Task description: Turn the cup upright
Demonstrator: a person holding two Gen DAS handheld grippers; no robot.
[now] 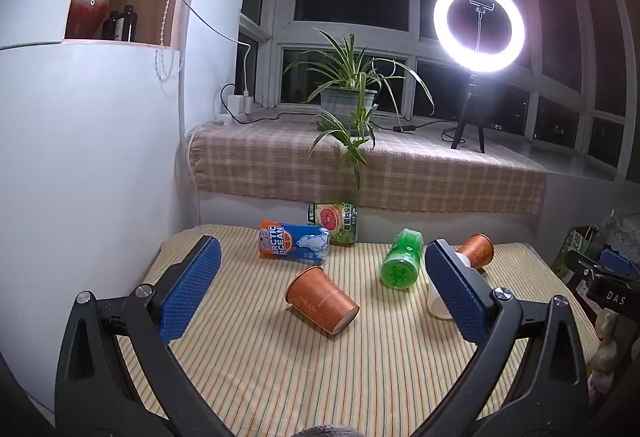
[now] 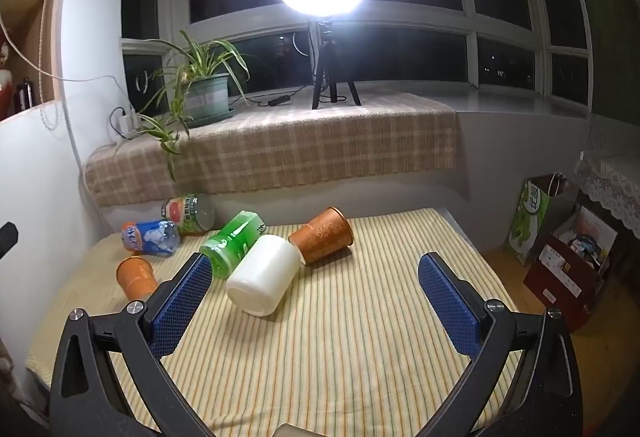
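1. The left gripper (image 1: 323, 279) is held wide open above the table (image 1: 280, 365). Nothing is held between its two blue pads (image 1: 188, 289).

2. Right in front of the left gripper, between its pads, an orange cup (image 1: 322, 301) is seen lying on its side. The cup is not touched by either pad.

3. The long side of this cup is laid slanted. One end is pointed toward the gripper and to the right, and the other end is pointed away and to the left. Which end is the open mouth cannot be told for sure.

4. The right gripper (image 2: 316, 277) is also held wide open, and nothing is held in it.

5. Just ahead of the right gripper, near its left pad, a white cup (image 2: 262, 279) is seen lying on its side. Its flat end is turned toward the gripper.

6. Behind the white cup, a second orange cup (image 2: 322, 239) is laid on its side too, touching it or just beside it. A green bottle (image 2: 232, 243) is laid next to them.

7. Farther back, a blue bottle (image 1: 294, 241) and a bottle with a grapefruit picture (image 1: 333, 221) are found near the wall.

8. The first orange cup is judged nearest to the left gripper, and the white cup nearest to the right gripper. No cup is standing up yet.
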